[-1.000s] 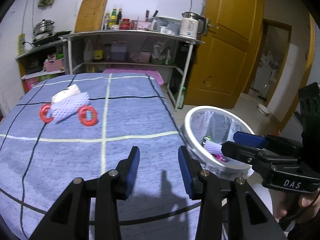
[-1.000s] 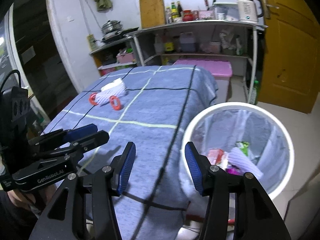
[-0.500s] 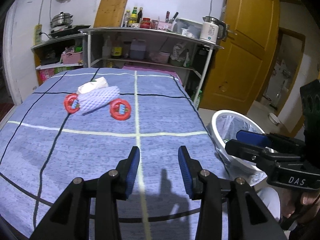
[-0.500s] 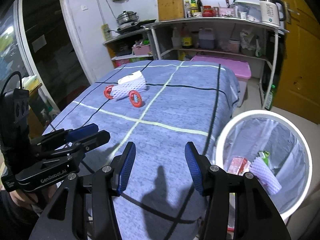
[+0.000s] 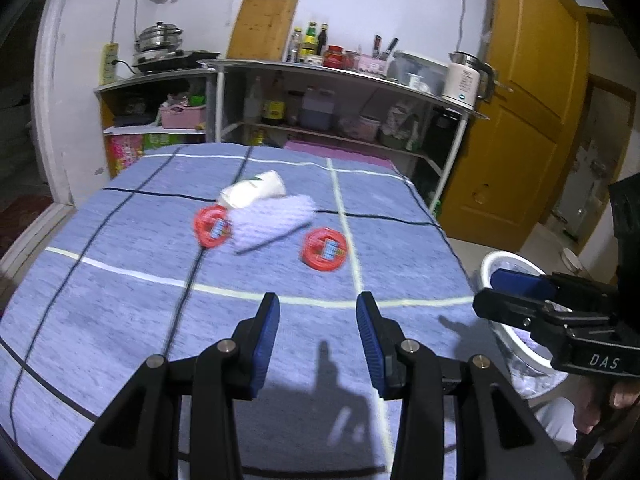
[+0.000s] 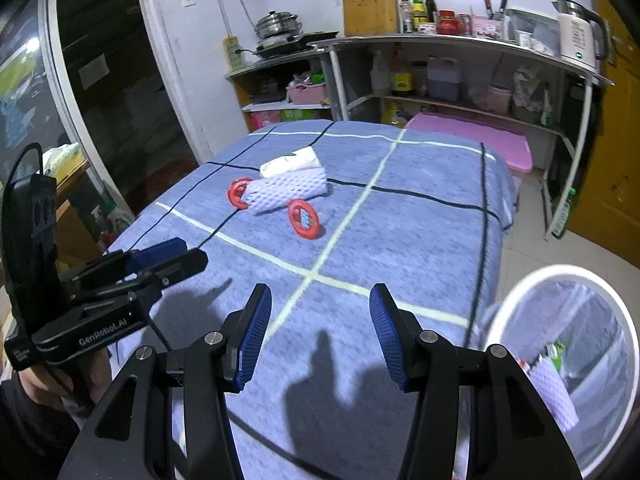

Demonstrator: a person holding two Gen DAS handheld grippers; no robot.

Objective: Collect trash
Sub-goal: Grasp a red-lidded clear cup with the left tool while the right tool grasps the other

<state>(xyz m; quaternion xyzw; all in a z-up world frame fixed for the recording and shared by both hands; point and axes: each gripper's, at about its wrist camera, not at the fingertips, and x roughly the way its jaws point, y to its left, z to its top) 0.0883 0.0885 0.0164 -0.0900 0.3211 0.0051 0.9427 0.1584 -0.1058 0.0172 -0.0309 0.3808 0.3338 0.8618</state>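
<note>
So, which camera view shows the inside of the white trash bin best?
The right wrist view: the white trash bin lies open beside the table, with a foam net sleeve and wrappers visible inside. The left wrist view shows only part of its rim, behind the right gripper.

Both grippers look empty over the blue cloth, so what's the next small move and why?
Probably reach the right gripper toward the nearer red ring. Its jaws are open and empty, and that ring lies apart from the foam net, closest to the bin.
</note>
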